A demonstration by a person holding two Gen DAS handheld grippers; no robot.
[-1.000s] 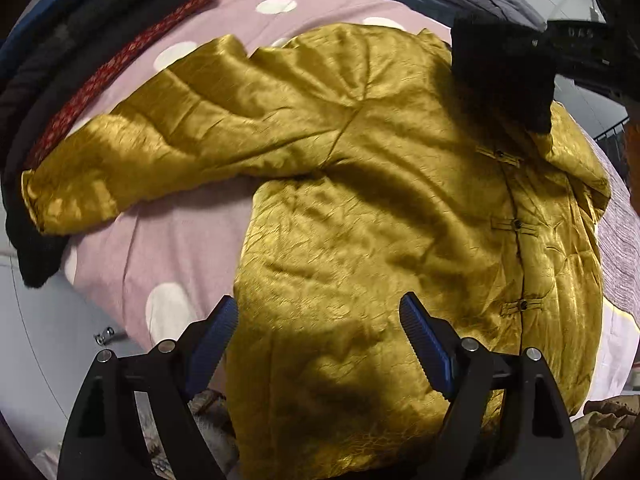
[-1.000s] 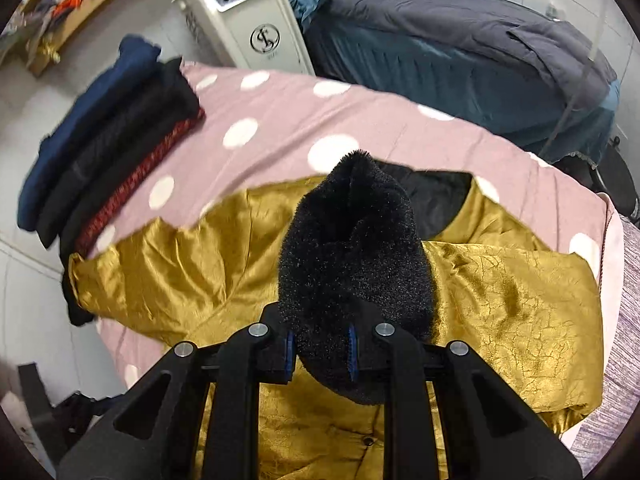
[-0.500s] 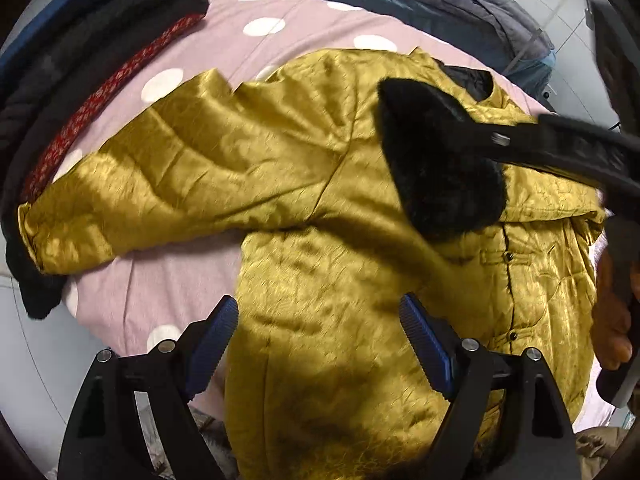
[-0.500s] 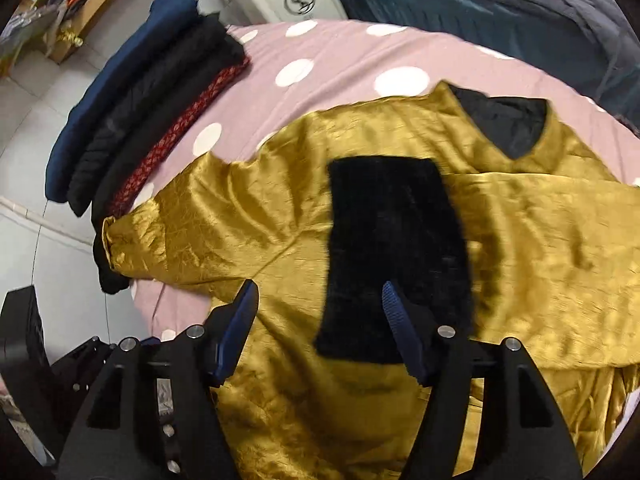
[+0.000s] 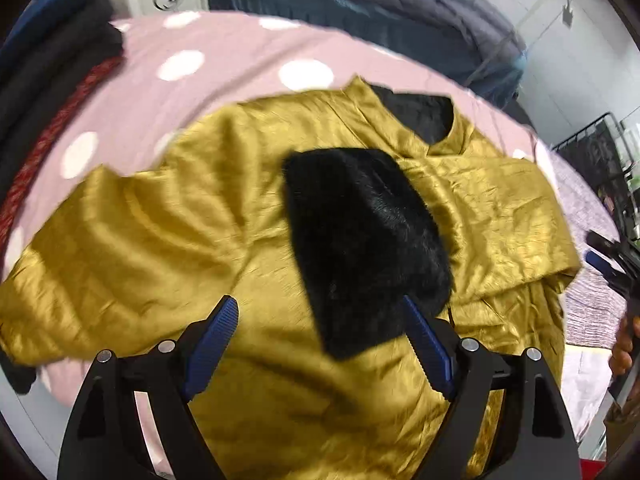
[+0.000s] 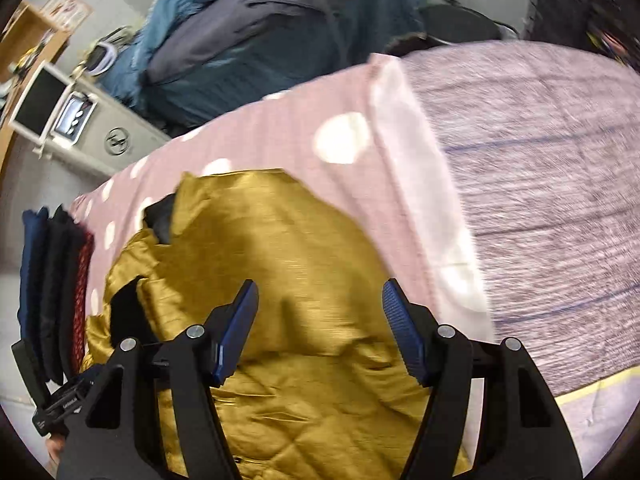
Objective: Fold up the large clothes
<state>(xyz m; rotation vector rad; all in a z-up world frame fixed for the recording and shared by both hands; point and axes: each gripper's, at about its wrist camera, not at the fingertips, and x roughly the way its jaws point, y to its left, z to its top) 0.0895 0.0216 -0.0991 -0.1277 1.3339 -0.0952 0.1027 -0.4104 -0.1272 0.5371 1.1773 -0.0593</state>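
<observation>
Left gripper (image 5: 320, 344): jaws spread wide, nothing between the blue pads (image 5: 210, 350). It points steeply down over the gold jacket (image 5: 168, 240), which fills the middle and lower part of the left wrist view. Just above the right-hand pad lies the black fur cuff (image 5: 364, 240), flat on the jacket's chest, its lower corner close to that pad; contact cannot be told.

Right gripper (image 6: 318, 330): jaws released and wide, no cloth between the pads (image 6: 402, 334). Gold fabric lies below and behind them in the lower centre of the right wrist view; this view is motion-blurred.

Jacket: spread front-up on the pink polka-dot blanket (image 5: 224, 60). One sleeve is folded across the chest, ending in the fur cuff. The other sleeve runs out to the left edge of the left wrist view. Black lining (image 5: 420, 114) shows at the open collar, upper centre. A row of knot buttons is partly visible at lower right, beside the right-hand finger.

Outward: stack of folded dark clothes (image 5: 52, 80), navy, black and red-patterned, along the left edge of the blanket. Grey woven cover (image 6: 540, 200) takes the right half of the right wrist view. A white machine (image 6: 84, 128) sits at upper left there, a dark teal and grey bedding heap (image 6: 260, 28) behind it.
</observation>
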